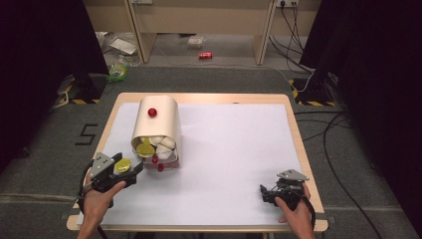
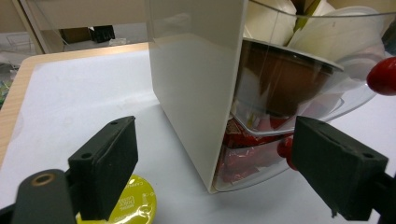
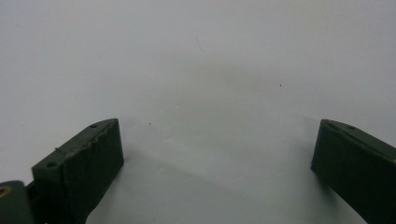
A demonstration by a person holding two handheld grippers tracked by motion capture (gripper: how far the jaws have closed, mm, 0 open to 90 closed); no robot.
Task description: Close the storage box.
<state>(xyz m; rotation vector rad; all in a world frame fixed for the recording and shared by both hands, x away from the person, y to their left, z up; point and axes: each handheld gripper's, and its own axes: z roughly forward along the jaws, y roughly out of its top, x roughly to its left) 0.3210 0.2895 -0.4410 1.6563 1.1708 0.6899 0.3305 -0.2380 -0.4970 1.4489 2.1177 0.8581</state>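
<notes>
Your left hand-held gripper [image 2: 210, 172] hovers spread at the table's [image 1: 239, 149] seven o'clock, with a glossy yellow foil-topped capsule [image 2: 133, 205] lying flat under its jaw. At one o'clock stands the smooth cream dispenser [image 1: 155, 124], its clear curved front packed with capsules. Your right hand-held gripper [image 3: 215, 172] is spread over matte white.

You have one cream capsule dispenser [image 1: 158, 119], one yellow capsule [image 1: 123, 165] lying loose beside it, two red knobs [image 1: 152, 112], and two grippers [image 1: 130, 172].
</notes>
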